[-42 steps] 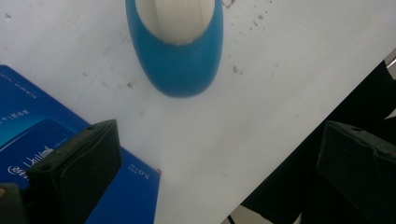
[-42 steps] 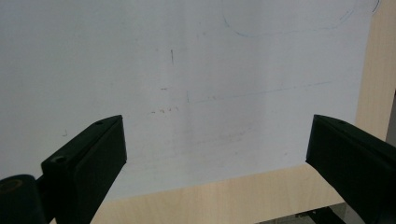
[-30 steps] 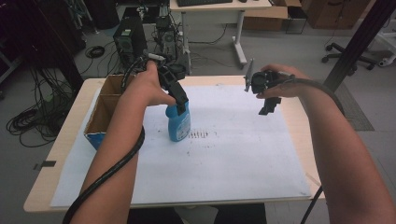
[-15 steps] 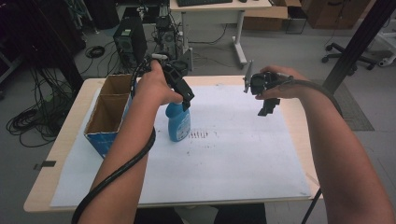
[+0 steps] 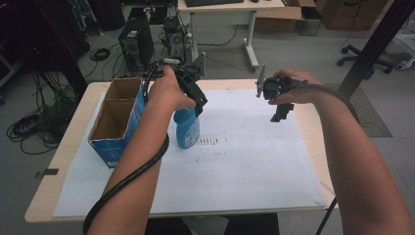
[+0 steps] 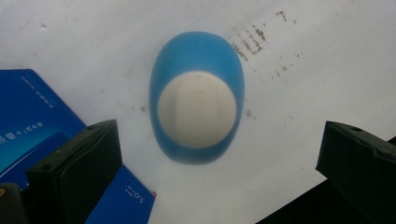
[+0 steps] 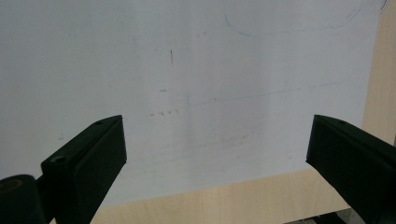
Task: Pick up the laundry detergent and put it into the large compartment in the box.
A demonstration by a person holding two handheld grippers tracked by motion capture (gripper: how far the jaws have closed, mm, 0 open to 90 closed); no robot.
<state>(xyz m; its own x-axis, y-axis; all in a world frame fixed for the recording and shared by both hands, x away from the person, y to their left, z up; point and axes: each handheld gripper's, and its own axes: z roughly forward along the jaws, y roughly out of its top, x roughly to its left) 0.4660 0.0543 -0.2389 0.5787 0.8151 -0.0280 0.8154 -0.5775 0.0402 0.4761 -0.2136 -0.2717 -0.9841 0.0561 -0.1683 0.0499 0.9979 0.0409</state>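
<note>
The left gripper [image 6: 219, 154] hung wide open straight above the upright blue bottle [image 6: 196, 97], white cap between its jaws, the right gripper [image 5: 280, 110] open and well apart.

A white paper sheet [image 5: 244, 166] with brown smudges [image 5: 210, 142] covers the surface [image 5: 73, 142]. Beyond the surface stand a computer tower [image 5: 137, 44] and a white desk [image 5: 230, 10].

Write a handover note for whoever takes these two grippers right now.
Left gripper: open, jaws wide, poised straight above the blue plastic bottle with a white cap, not touching it.
Right gripper: open, empty, held over the white paper sheet near the table's wooden edge.
Bottle stands upright on the paper beside the blue cardboard box with two open compartments.
Done: left gripper lined up over the bottle.
Left: probably lower, close on the bottle, lift it.
</note>
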